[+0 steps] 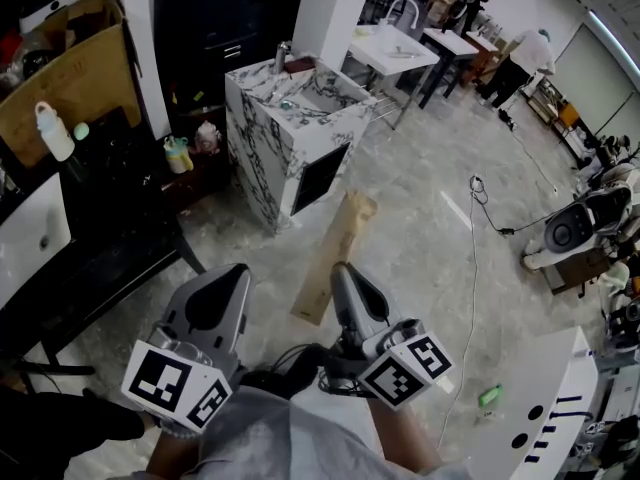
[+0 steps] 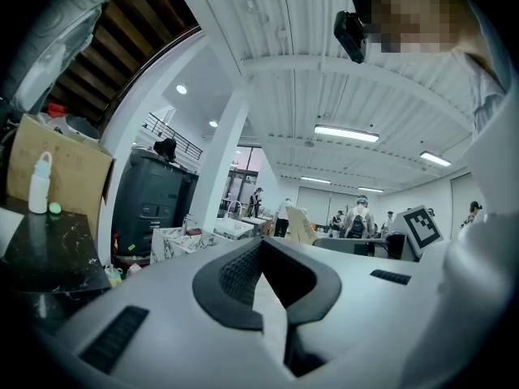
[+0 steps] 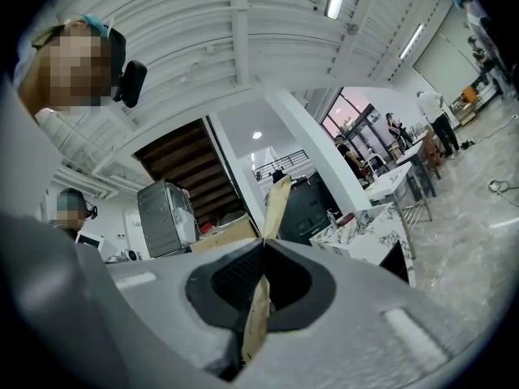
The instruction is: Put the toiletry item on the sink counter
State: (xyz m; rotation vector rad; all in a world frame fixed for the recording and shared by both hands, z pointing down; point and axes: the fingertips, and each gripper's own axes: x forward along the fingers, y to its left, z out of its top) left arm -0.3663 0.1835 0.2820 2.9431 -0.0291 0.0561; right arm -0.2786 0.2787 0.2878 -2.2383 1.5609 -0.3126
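Note:
My right gripper (image 1: pixel 343 273) is held low in front of the person and is shut on a long flat tan packet (image 1: pixel 335 253), which sticks out forward over the floor. In the right gripper view the packet (image 3: pixel 276 201) stands edge-on between the pads and rises past the tips of the right gripper (image 3: pixel 264 241). Beside it, my left gripper (image 1: pixel 235 273) is shut and holds nothing; the left gripper (image 2: pixel 261 241) has its tips together. The marble sink counter (image 1: pixel 290 118) with basin and tap stands a few steps ahead, also seen as the sink counter (image 3: pixel 365 237) and the sink counter (image 2: pixel 174 241).
A dark table (image 1: pixel 110 258) at the left carries a white bottle (image 1: pixel 54 131), with a cardboard box (image 1: pixel 60 78) behind it. Small bottles (image 1: pixel 178 153) sit low beside the counter. A cable (image 1: pixel 480 208) trails over the floor at the right. A white unit (image 1: pixel 560 408) stands at the lower right. People work at tables far back.

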